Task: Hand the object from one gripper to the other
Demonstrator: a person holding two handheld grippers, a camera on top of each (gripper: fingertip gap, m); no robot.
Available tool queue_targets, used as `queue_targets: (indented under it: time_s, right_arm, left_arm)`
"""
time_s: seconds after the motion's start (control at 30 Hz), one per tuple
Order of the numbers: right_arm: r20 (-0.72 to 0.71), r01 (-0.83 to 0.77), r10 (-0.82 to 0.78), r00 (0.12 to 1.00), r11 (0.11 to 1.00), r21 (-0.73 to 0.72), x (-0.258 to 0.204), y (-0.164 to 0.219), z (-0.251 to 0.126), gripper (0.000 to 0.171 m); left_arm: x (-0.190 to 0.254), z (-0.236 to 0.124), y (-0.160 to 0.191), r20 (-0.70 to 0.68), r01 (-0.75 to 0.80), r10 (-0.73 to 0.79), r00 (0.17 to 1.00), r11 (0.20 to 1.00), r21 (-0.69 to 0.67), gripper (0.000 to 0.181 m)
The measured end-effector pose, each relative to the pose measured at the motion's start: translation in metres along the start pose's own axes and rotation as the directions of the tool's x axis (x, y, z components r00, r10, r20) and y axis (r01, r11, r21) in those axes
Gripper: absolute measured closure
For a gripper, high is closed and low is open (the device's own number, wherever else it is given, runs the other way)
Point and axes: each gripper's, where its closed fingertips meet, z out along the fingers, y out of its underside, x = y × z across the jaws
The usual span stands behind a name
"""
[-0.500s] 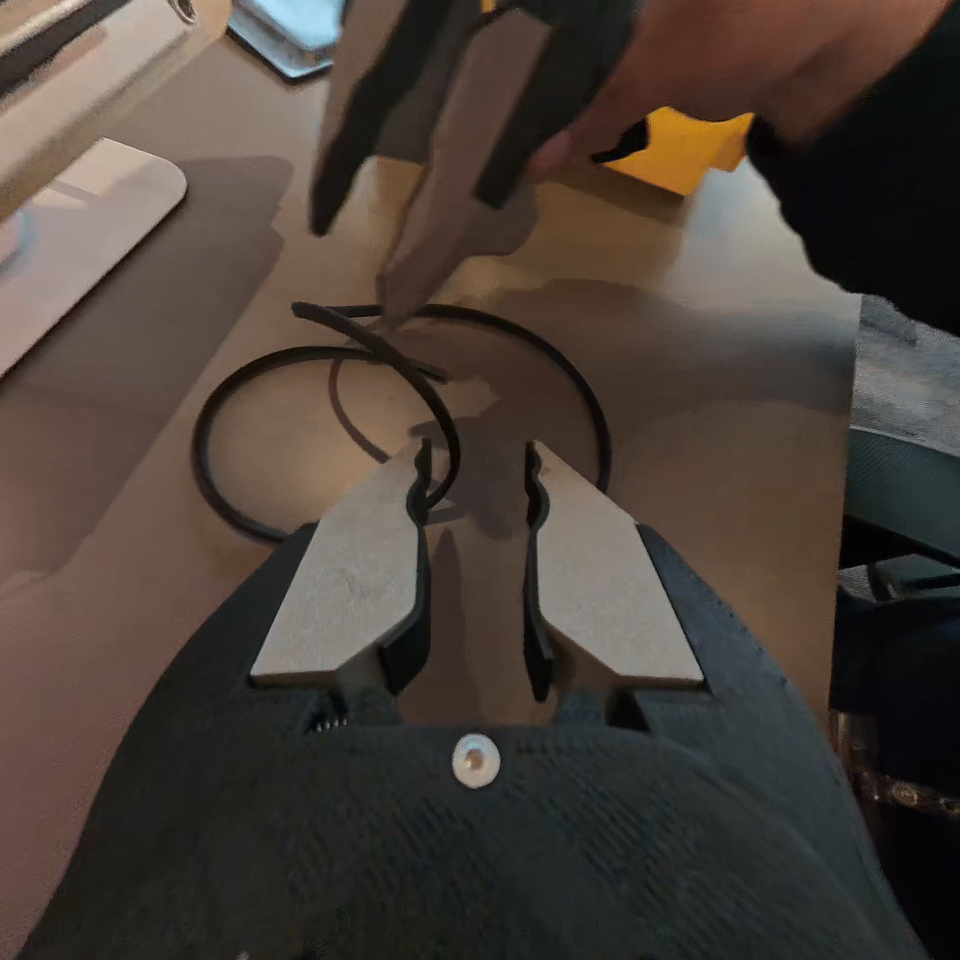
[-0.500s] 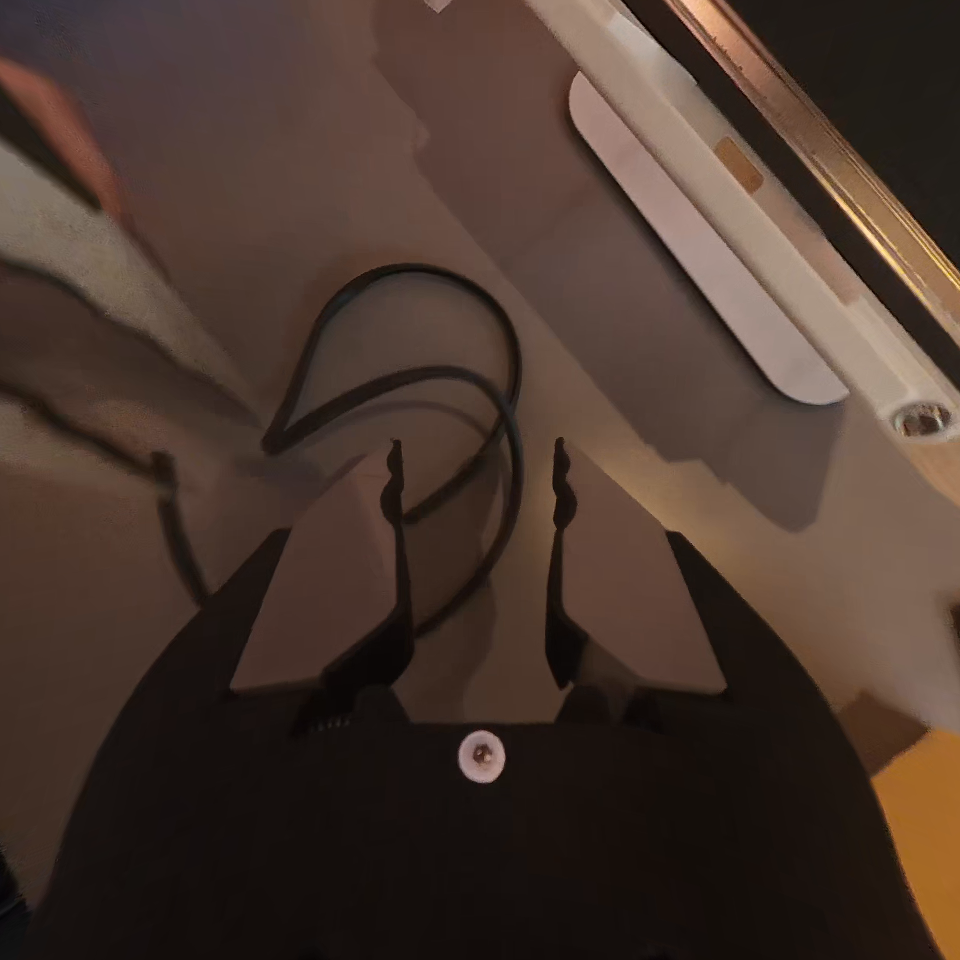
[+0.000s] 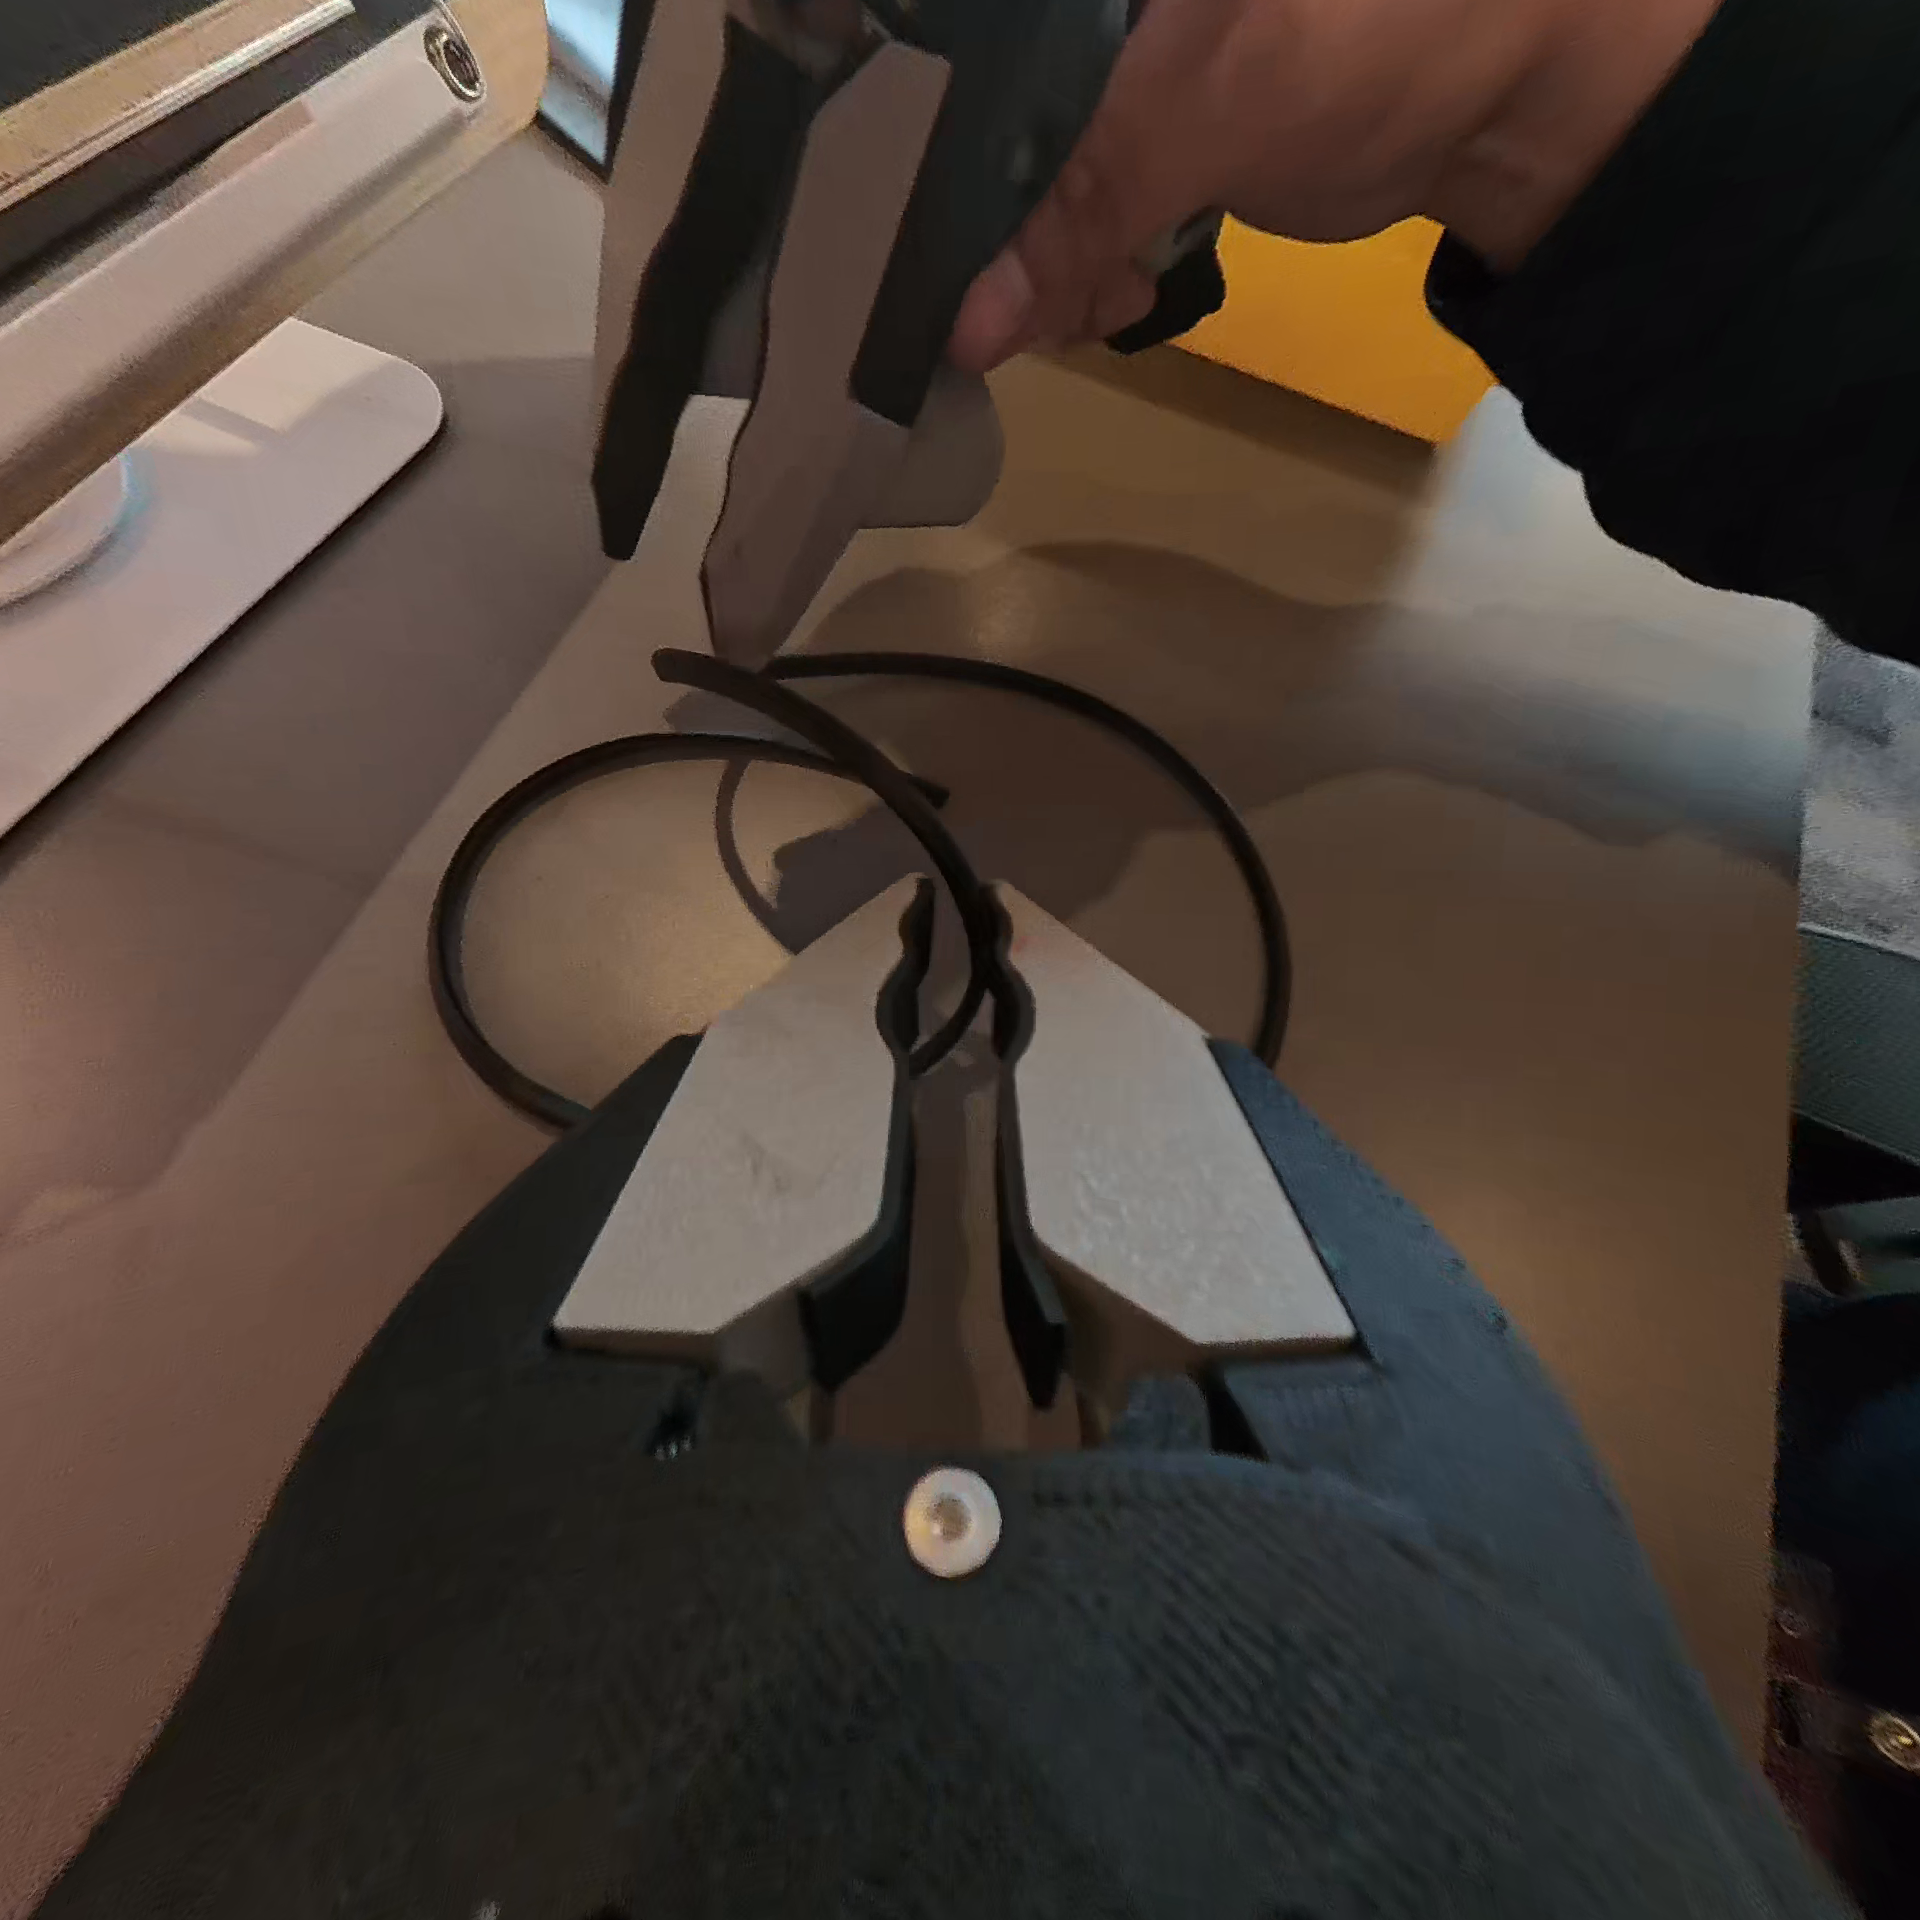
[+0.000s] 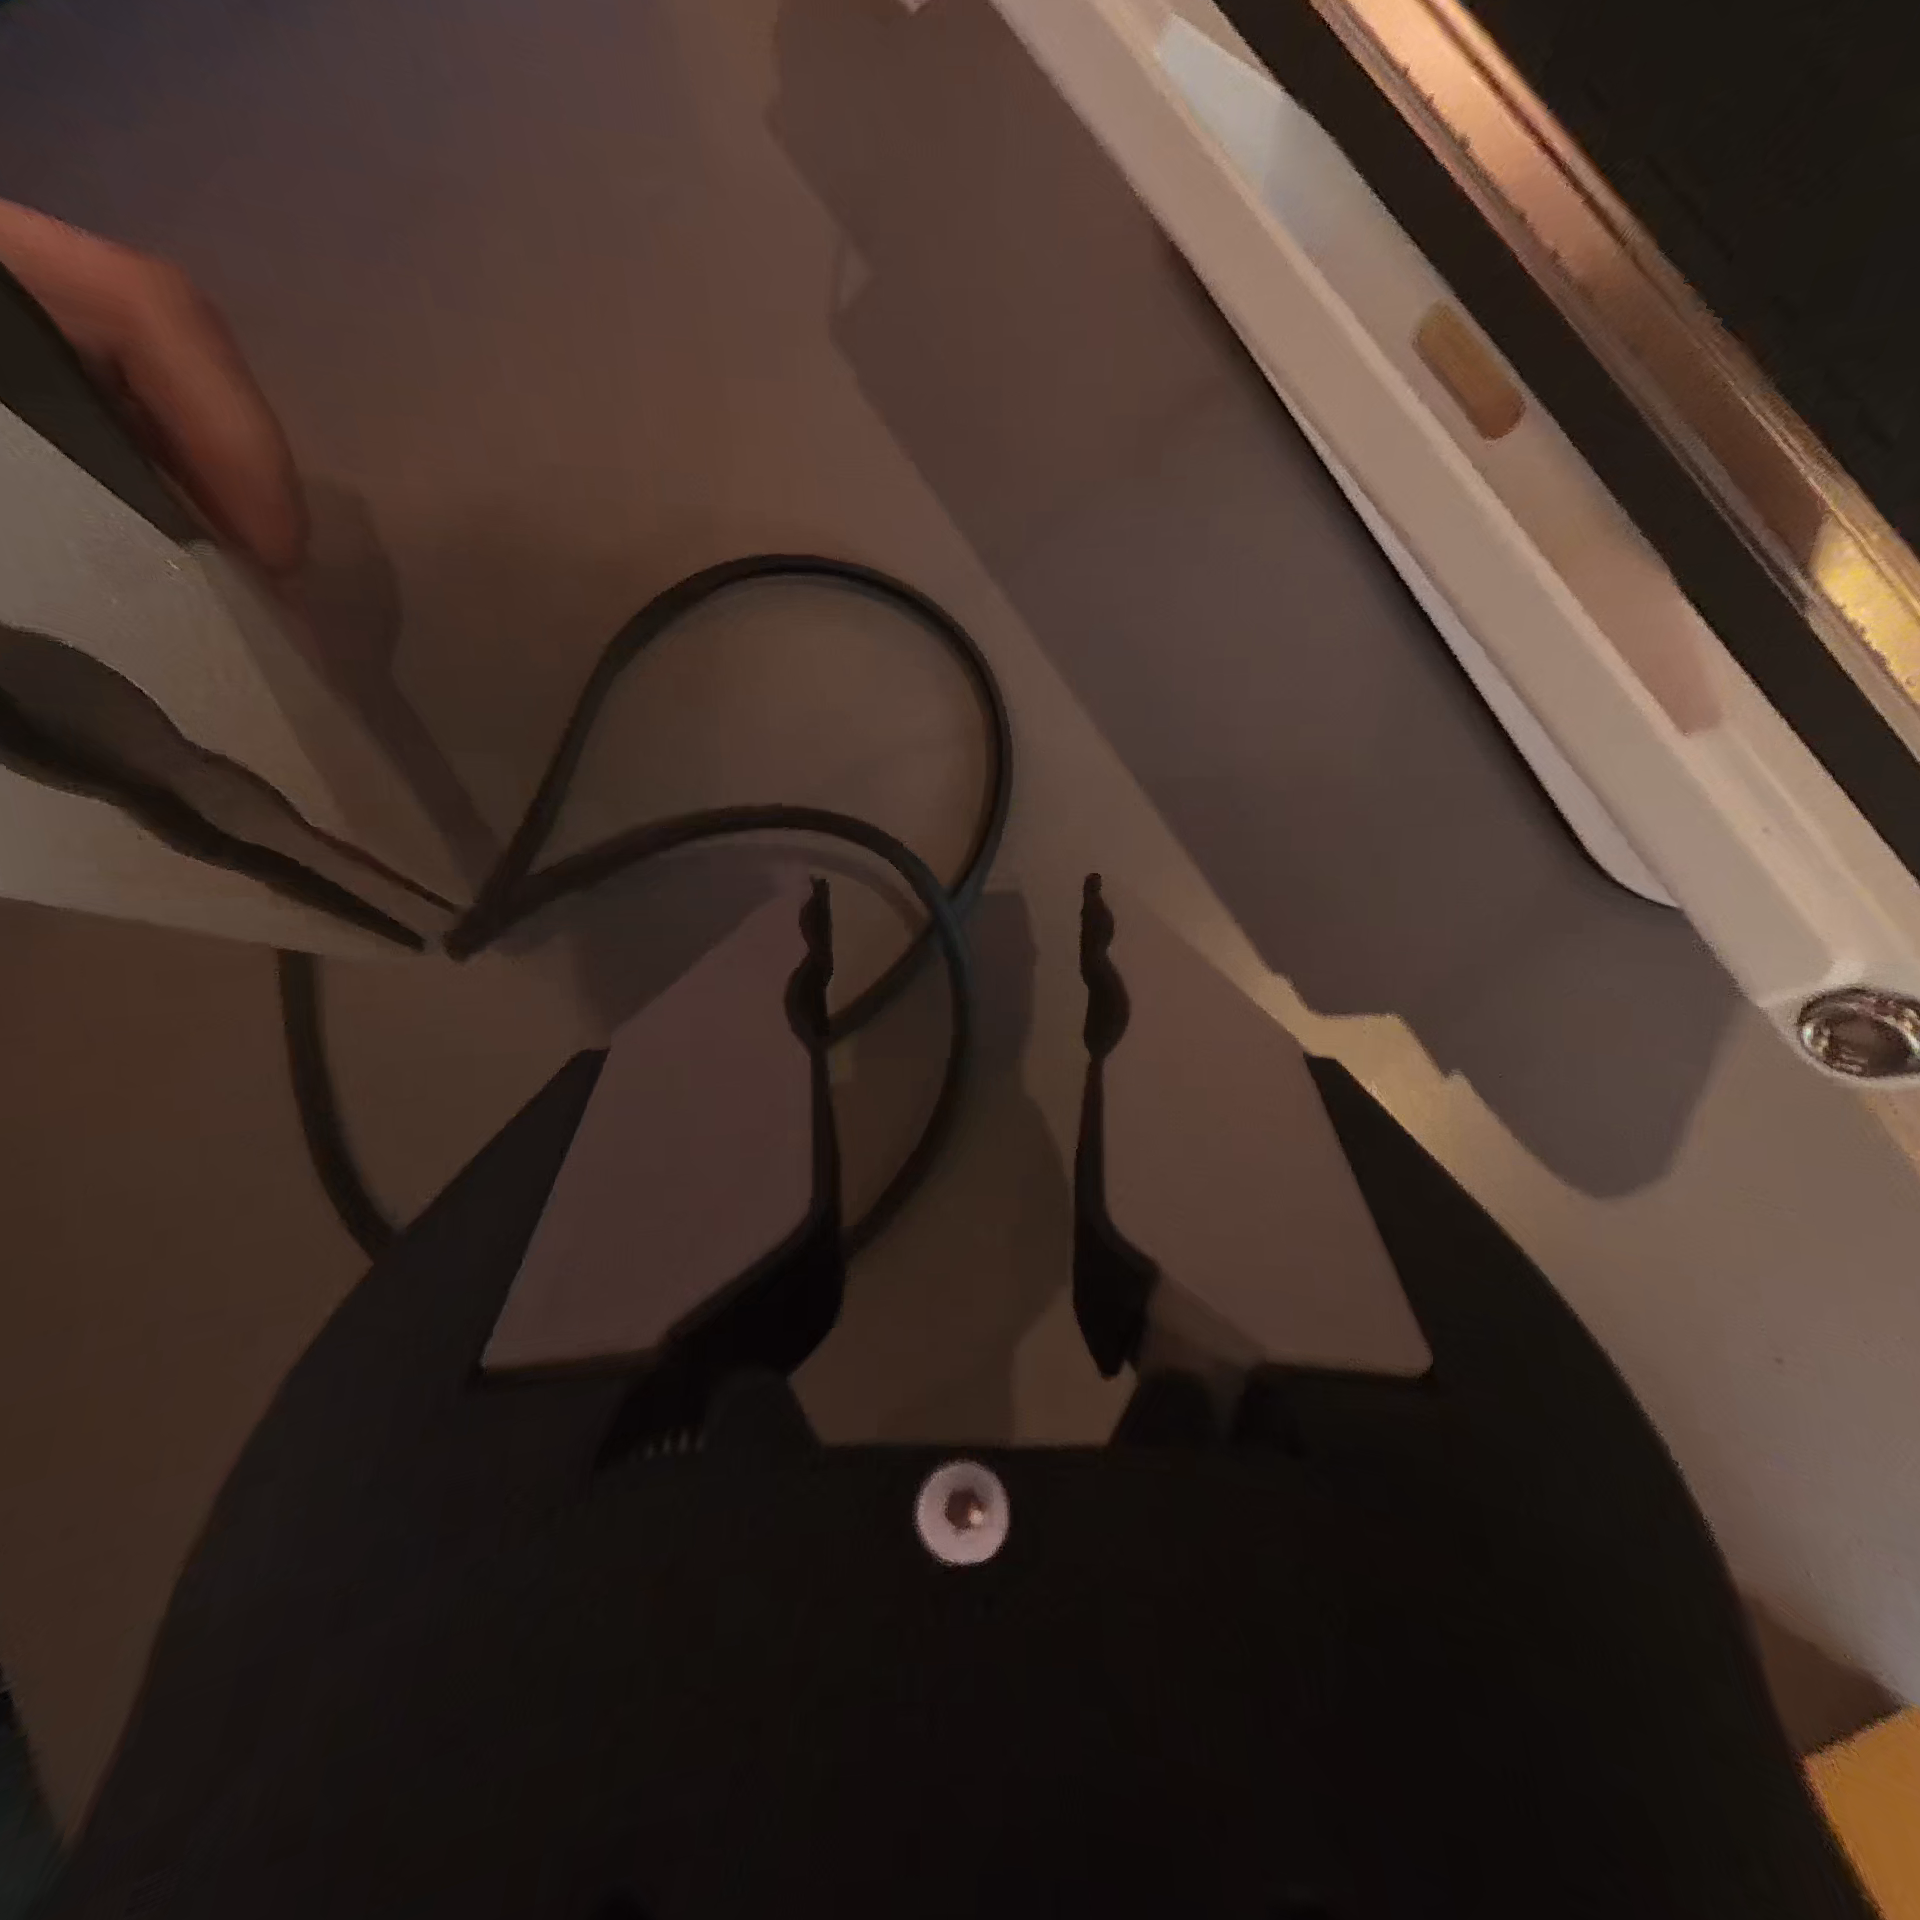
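In the left wrist view my left gripper (image 3: 956, 925) is clamping the black band (image 3: 1195, 790) at frame centre, above the table (image 3: 1507, 1039). In the right wrist view my right gripper (image 4: 951, 914) is standing spread and released, the band (image 4: 935, 665) looping at centre.

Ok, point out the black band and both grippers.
black band (image 3: 447, 935): left wrist view, left curve of loop.
left gripper (image 3: 958, 904): left wrist view, between fingertips.
right gripper (image 4: 954, 894): right wrist view, between fingertips.
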Motion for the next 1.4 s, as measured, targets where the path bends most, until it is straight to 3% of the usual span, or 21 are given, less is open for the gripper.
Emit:
queue_targets:
  time_s: [0.03, 0.17, 0.43, 0.5, 0.53, 0.63, 0.83, 1.0, 1.1, 1.2, 1.3, 1.4]
  right_arm:
    - [-0.008, 0.007, -0.007, 1.000, 1.000, -0.016, 0.001, 0.004, 0.001, 0.126]
    - [-0.032, 0.029, -0.031, 0.999, 0.998, -0.046, 0.003, 0.014, 0.014, 0.132]
    - [-0.009, 0.019, -0.019, 1.000, 1.000, 0.013, 0.001, 0.009, 0.023, 0.147]
    - [-0.018, 0.027, -0.027, 0.999, 1.000, 0.014, 0.002, 0.008, 0.023, 0.154]
    - [-0.012, 0.032, -0.032, 0.999, 0.999, 0.014, 0.000, 0.008, 0.023, 0.167]
    - [-0.026, 0.034, -0.034, 0.999, 0.999, 0.018, -0.004, 0.005, 0.018, 0.170]
    - [-0.163, 0.158, -0.147, 0.976, 0.986, 0.054, -0.034, -0.002, -0.039, 0.171]
    - [-0.304, 0.378, -0.362, 0.881, 0.926, -0.007, -0.095, 0.022, -0.089, 0.171]
    - [-0.254, 0.481, -0.485, 0.837, 0.873, -0.082, -0.142, 0.054, -0.080, 0.171]
    - [-0.100, 0.520, -0.529, 0.843, 0.848, -0.097, -0.191, 0.079, -0.055, 0.164]
    - [-0.085, 0.545, -0.563, 0.822, 0.821, -0.171, -0.191, 0.090, -0.045, 0.152]
    - [-0.014, 0.513, -0.518, 0.855, 0.850, -0.115, -0.188, 0.083, -0.056, 0.150]
  left_arm:
    - [0.001, -0.001, 0.000, -0.005, 0.009, -0.009, 1.000, 1.000, 0.000, 0.166]
    - [0.004, -0.005, 0.001, 0.000, 0.018, -0.018, 1.000, 1.000, 0.005, 0.149]
    - [0.006, -0.017, 0.008, 0.028, 0.003, -0.003, 1.000, 1.000, -0.010, 0.143]
    - [0.005, -0.019, 0.010, 0.032, 0.015, -0.015, 0.999, 1.000, -0.008, 0.142]
    - [0.004, -0.020, 0.011, 0.036, 0.019, -0.019, 0.999, 1.000, -0.008, 0.141]
    - [0.001, -0.023, 0.016, 0.050, 0.024, -0.024, 0.998, 1.000, -0.008, 0.140]
    - [-0.009, -0.046, 0.032, 0.065, 0.058, -0.059, 0.996, 0.998, 0.019, 0.140]
    - [-0.019, -0.072, 0.054, 0.115, 0.065, -0.067, 0.991, 0.998, 0.023, 0.142]
    - [-0.014, -0.079, 0.060, 0.100, 0.083, -0.086, 0.991, 0.996, 0.038, 0.142]
    - [-0.005, -0.078, 0.060, 0.082, 0.088, -0.092, 0.992, 0.995, 0.049, 0.143]
    - [0.008, -0.074, 0.061, 0.072, 0.073, -0.076, 0.995, 0.996, 0.042, 0.143]
    - [0.022, -0.073, 0.064, 0.072, 0.037, -0.039, 0.997, 0.999, 0.031, 0.143]
